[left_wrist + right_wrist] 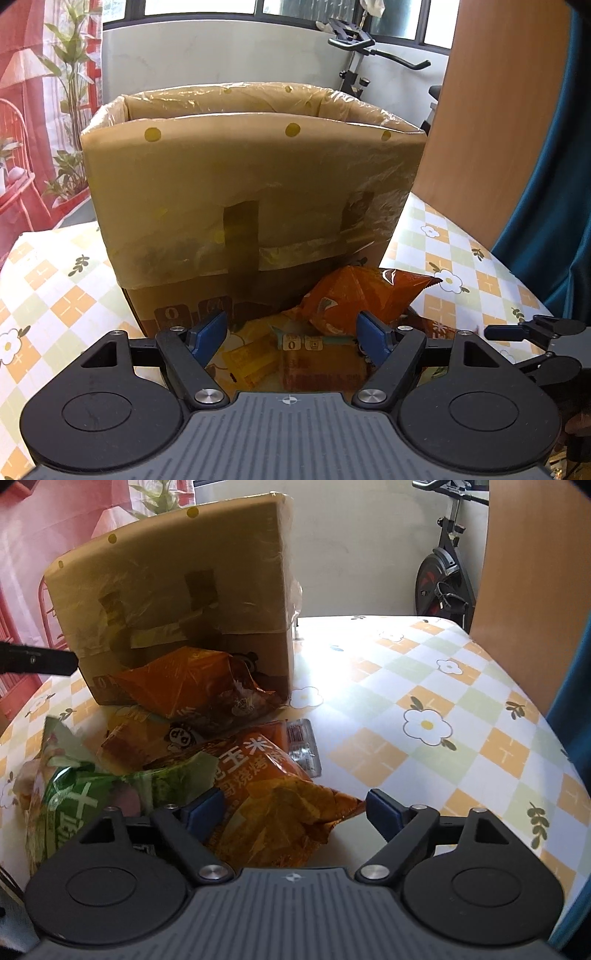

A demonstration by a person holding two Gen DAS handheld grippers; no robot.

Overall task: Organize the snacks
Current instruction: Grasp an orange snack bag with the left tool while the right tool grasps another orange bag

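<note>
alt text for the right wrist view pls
The open right gripper hangs over an orange snack bag on a flower-patterned tablecloth. Green and more orange bags lie left, before a plastic-lined cardboard box.

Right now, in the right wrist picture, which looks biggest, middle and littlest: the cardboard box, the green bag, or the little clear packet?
1. Cardboard box, biggest.
2. Green bag, though it sits nearer the camera and is partly hidden, so its true size is unsure.
3. Clear packet, smallest.
</note>
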